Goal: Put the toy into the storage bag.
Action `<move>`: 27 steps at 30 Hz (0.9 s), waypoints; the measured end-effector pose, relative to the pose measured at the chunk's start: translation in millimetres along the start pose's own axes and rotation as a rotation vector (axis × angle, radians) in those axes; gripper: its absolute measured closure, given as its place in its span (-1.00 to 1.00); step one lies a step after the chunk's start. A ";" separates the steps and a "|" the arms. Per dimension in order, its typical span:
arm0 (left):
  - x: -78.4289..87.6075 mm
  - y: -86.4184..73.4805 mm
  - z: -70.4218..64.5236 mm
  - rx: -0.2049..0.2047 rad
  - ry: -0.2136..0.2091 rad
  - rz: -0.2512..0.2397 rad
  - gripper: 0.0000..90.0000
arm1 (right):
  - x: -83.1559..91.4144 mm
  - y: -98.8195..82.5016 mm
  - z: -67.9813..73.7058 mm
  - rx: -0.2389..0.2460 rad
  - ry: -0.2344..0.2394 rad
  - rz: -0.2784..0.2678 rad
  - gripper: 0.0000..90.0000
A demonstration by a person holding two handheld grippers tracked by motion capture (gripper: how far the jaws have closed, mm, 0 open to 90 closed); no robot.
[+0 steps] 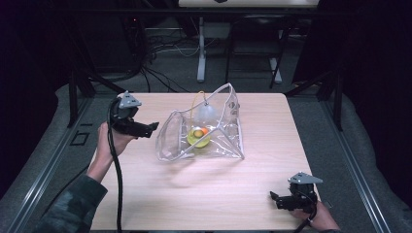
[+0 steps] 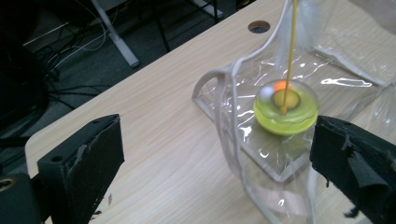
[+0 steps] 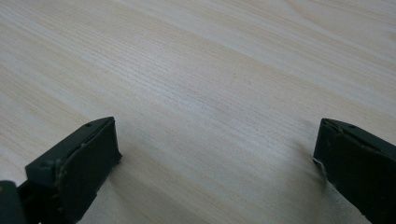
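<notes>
A: Item one?
B: Clear plastic pouch (image 1: 204,130), glossy, white-piped, crumpled open mid-tabletop (image 1: 204,194); inside, a round yellow-green dish (image 1: 198,139) holding small balls.

A: Grippers?
B: Left gripper (image 1: 154,127) just left of the pouch, jaws released, grasping nothing. Right gripper (image 1: 273,197) at the near right, padded jaws spread over pale woodgrain.

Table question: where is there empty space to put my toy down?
The wooden table is bare along the near side, between the clear bag and the right gripper. The far right corner, beyond the bag, is free too. It is crowded at the left, where the left gripper hangs open close to the bag.
</notes>
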State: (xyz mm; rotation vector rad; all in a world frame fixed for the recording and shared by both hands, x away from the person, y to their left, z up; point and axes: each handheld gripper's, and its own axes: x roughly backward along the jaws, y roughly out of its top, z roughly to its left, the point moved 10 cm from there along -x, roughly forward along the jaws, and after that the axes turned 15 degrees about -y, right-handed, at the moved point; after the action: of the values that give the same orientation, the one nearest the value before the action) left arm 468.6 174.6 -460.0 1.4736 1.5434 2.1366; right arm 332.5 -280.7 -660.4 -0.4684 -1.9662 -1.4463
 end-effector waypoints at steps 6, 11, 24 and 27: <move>5.6 -31.8 9.0 0.050 0.006 0.037 -0.98 | -0.1 0.2 0.1 0.000 0.000 -0.002 -1.00; 10.0 -56.0 14.2 0.080 0.012 0.062 -0.99 | 0.0 0.4 0.6 -0.005 0.003 -0.003 -1.00; 6.8 -114.3 17.6 0.173 0.013 0.096 -1.00 | -0.2 0.5 0.6 -0.005 0.002 -0.005 -1.00; 3.4 -126.9 16.9 0.188 0.007 0.115 -1.00 | -0.1 0.5 0.6 -0.004 0.001 -0.005 -1.00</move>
State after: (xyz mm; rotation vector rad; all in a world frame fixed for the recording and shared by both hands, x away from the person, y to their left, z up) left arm 427.4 247.7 -556.7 1.6523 1.7449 2.1083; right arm 332.7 -280.0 -660.2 -0.4649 -1.9650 -1.4539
